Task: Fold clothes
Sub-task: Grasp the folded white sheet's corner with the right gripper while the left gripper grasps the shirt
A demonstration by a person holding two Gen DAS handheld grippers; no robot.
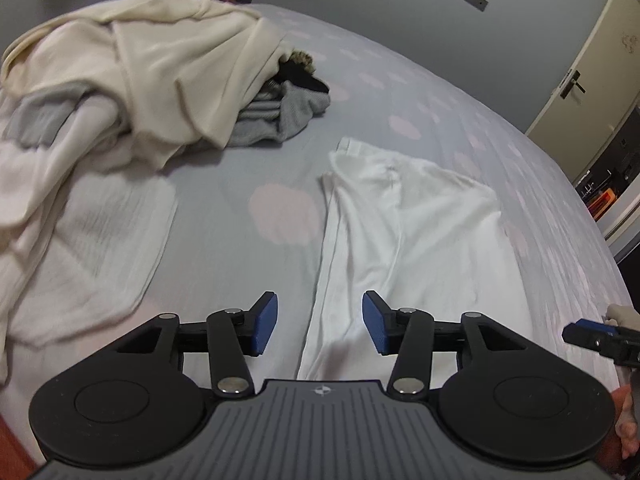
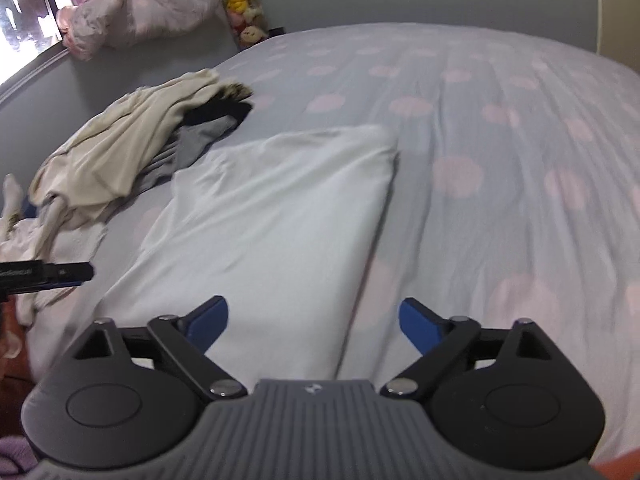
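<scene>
I see the folded white cotton garment [image 1: 404,236] lying flat at centre frame on the grey bed sheet with pink blotches [image 1: 240,168]. My left tool [image 1: 319,323] and right tool [image 2: 313,326] hover spread apart, empty. A cream clothes pile [image 1: 132,80] sits upper left.

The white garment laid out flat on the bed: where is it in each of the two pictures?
Left wrist view: the white garment lies right of centre, running up from the open jaws.
Right wrist view: the white garment lies centre-left, ahead of the left pad.
Shared landmark: the cream clothes pile, to its left.
</scene>
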